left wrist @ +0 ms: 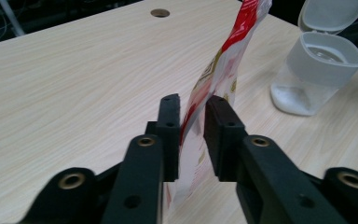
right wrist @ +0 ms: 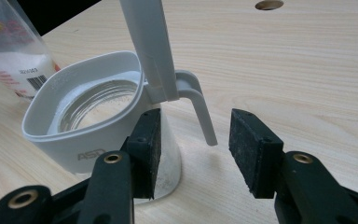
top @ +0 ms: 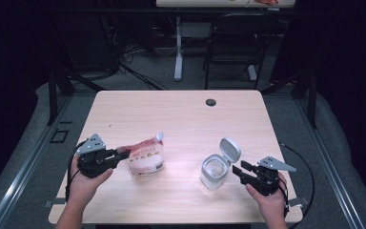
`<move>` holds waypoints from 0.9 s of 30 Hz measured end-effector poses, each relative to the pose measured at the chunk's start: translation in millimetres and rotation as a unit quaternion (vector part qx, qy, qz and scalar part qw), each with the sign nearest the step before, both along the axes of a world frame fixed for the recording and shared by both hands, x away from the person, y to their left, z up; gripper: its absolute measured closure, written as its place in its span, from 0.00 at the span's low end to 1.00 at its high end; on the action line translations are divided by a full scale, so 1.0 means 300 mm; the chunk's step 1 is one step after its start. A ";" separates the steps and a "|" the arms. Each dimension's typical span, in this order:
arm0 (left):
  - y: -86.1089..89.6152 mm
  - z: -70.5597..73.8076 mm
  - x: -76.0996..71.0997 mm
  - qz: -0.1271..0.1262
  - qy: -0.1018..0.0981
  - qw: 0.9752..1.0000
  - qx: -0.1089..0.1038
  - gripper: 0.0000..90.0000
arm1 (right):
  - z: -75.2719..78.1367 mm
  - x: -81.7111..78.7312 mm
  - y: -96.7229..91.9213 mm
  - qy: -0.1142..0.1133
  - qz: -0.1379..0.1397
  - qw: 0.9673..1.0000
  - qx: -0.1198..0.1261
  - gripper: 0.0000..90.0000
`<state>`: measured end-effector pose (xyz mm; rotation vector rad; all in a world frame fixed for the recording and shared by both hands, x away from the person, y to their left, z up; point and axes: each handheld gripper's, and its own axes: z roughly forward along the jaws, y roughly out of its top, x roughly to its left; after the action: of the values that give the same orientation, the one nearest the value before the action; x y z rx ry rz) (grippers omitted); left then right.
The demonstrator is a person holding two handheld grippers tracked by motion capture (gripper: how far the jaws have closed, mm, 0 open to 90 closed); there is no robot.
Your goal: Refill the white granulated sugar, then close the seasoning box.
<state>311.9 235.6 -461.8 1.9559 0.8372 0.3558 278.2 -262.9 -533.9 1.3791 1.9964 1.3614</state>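
Our left gripper (left wrist: 192, 105) had its jaws clamped on the pouch (top: 145, 160) at lower left of the high view. The open jar (top: 214, 171) stood to the pouch's right, nearer our right gripper (right wrist: 195, 140). That one's jaws stood apart, the jar's handle (right wrist: 200, 105) between them, untouched.

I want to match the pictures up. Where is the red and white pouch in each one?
High view: pouch left of centre, at the left gripper.
Left gripper view: centre, between the jaws.
Right gripper view: top left corner.
Shared landmark: the jar, lid open.
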 end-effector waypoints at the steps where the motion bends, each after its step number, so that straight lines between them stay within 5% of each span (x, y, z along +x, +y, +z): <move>1: -0.001 0.002 0.000 -0.001 0.000 1.000 0.001 0.83 | -0.001 0.001 -0.001 0.000 -0.001 1.000 0.000 0.60; 17: -0.035 -0.005 0.053 0.001 -0.001 1.000 0.005 0.76 | -0.005 -0.012 -0.010 0.002 -0.005 1.000 -0.001 0.60; 27: -0.044 -0.002 0.045 -0.009 -0.013 1.000 0.010 0.95 | -0.006 -0.024 -0.022 0.003 -0.012 1.000 -0.001 0.60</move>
<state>325.3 222.4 -462.3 1.9721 0.8019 0.3806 271.0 -269.4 -535.6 1.4029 1.9777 1.3474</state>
